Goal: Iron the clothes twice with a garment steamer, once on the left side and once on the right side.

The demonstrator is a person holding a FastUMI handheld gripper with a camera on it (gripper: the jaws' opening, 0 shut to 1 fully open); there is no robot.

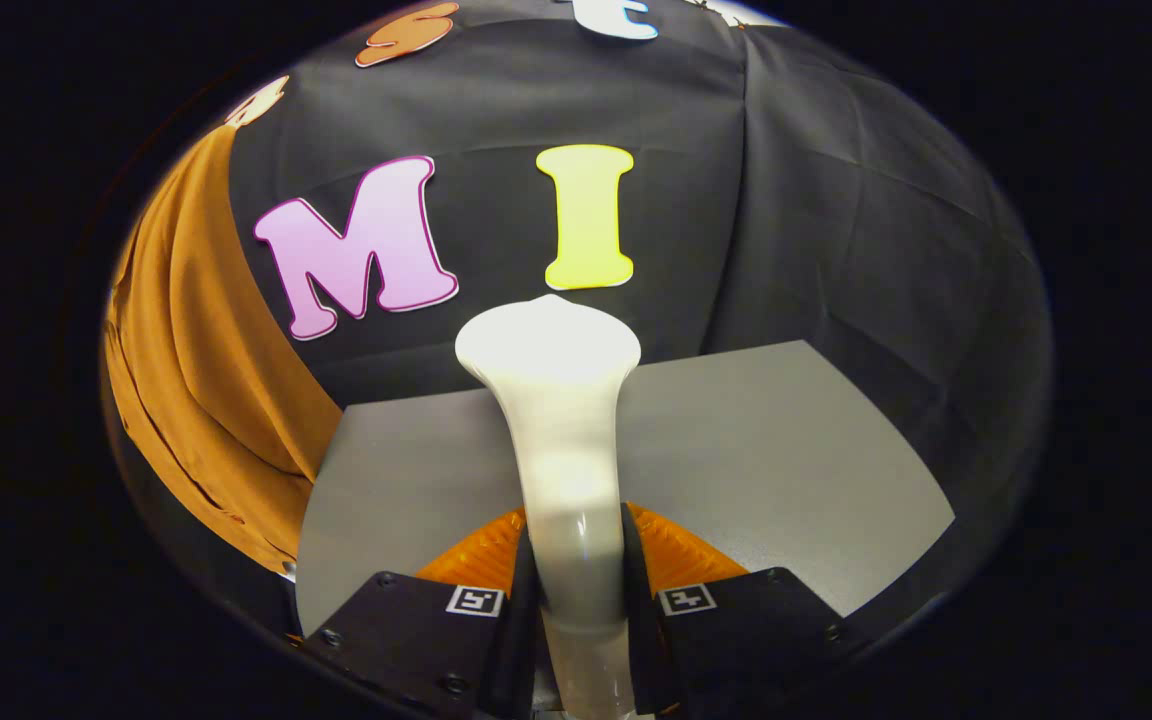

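The steamer (566,440) stood clamped between the gripper (576,600) fingers above the table (786,440), the garment (206,400) apparently hanging left, beside the table's edge.

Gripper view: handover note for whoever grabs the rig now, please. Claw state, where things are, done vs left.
Claw: shut on the garment steamer, both fingers pressing its white handle, head pointing ahead above the grey table.
Clothes: the brown garment hangs off to the left beside the table, in front of the booth wall; the steamer head is apart from it.
Done: steamer picked up.
Left: from this view no pass looks started; do the left-side stroke, then the right-side stroke.
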